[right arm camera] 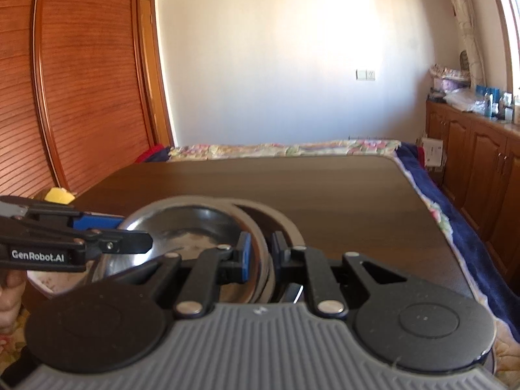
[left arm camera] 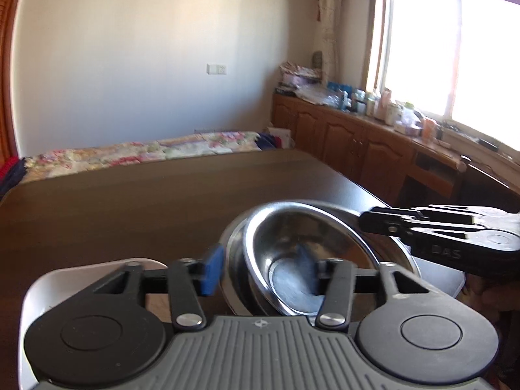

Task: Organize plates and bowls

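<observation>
Steel bowls (left arm camera: 292, 243) sit nested in a stack at the near edge of the dark brown table (left arm camera: 130, 211). My left gripper (left arm camera: 260, 269) straddles the stack's left wall, one blue pad (left arm camera: 213, 269) outside and the other inside the top bowl. Its jaws stand apart and do not press on the wall. From the right, my right gripper (left arm camera: 365, 221) reaches the far right rim. In the right wrist view the right gripper (right arm camera: 261, 253) is shut on the rims of the steel bowls (right arm camera: 195, 224). The left gripper (right arm camera: 130, 232) comes in from the left there.
A white dish (right arm camera: 48, 281) lies low beside the stack on the left, and a yellow object (right arm camera: 58, 195) sits past the table's left corner. A bed with a floral cover (left arm camera: 146, 154) lies beyond the table. Wooden cabinets (left arm camera: 341, 143) with clutter run along the right wall.
</observation>
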A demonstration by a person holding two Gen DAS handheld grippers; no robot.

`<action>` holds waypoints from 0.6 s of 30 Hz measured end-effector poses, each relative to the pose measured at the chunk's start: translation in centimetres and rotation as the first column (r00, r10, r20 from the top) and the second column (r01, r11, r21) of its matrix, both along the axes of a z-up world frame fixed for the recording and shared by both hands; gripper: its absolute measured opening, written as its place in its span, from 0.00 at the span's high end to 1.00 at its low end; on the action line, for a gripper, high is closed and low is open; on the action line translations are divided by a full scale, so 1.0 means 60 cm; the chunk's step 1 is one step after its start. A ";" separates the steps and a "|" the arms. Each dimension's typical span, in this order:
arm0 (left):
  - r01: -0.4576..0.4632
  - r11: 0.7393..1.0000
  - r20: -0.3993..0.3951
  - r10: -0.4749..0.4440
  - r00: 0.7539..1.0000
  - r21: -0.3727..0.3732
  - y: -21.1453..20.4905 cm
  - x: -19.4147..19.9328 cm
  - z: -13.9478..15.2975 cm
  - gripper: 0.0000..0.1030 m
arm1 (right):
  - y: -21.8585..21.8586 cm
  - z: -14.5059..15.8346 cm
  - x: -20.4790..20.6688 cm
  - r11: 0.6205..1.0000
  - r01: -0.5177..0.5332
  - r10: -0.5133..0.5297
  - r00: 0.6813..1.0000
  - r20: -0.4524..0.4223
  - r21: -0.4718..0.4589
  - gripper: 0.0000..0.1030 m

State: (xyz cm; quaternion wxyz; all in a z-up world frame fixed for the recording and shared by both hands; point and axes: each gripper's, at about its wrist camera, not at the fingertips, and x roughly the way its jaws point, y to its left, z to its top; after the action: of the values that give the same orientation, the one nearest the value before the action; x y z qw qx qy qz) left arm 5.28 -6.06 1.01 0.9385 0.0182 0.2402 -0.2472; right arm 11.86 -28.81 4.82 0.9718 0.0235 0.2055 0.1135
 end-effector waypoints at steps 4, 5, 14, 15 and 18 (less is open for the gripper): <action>-0.034 0.999 0.022 0.035 0.999 -0.007 0.003 0.009 -0.002 0.43 | -0.003 0.008 -0.006 1.000 0.010 -0.011 0.999 0.035 0.011 0.84; -0.046 0.999 0.026 0.047 0.999 -0.004 0.004 0.012 -0.002 0.43 | -0.003 0.009 -0.006 1.000 0.012 -0.013 0.999 0.039 0.010 0.84; -0.103 0.995 0.009 0.103 0.995 0.007 0.010 0.030 -0.018 0.46 | -0.010 -0.004 -0.006 0.999 0.023 -0.024 0.999 0.039 0.026 0.76; -0.102 0.995 0.004 0.102 0.995 0.002 0.011 0.029 -0.020 0.46 | -0.009 -0.006 -0.008 0.999 0.026 -0.027 0.999 0.045 0.021 0.70; -0.096 0.995 -0.011 0.095 0.995 -0.023 0.011 0.023 -0.025 0.45 | -0.005 -0.010 -0.013 0.999 0.037 -0.037 0.997 0.073 -0.003 0.55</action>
State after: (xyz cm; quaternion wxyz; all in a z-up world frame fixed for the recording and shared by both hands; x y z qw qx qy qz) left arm 6.69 -5.42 -0.46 0.9483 -0.0057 0.2423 -0.2050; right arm 11.09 -29.11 4.20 0.9806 0.0210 0.1698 0.0959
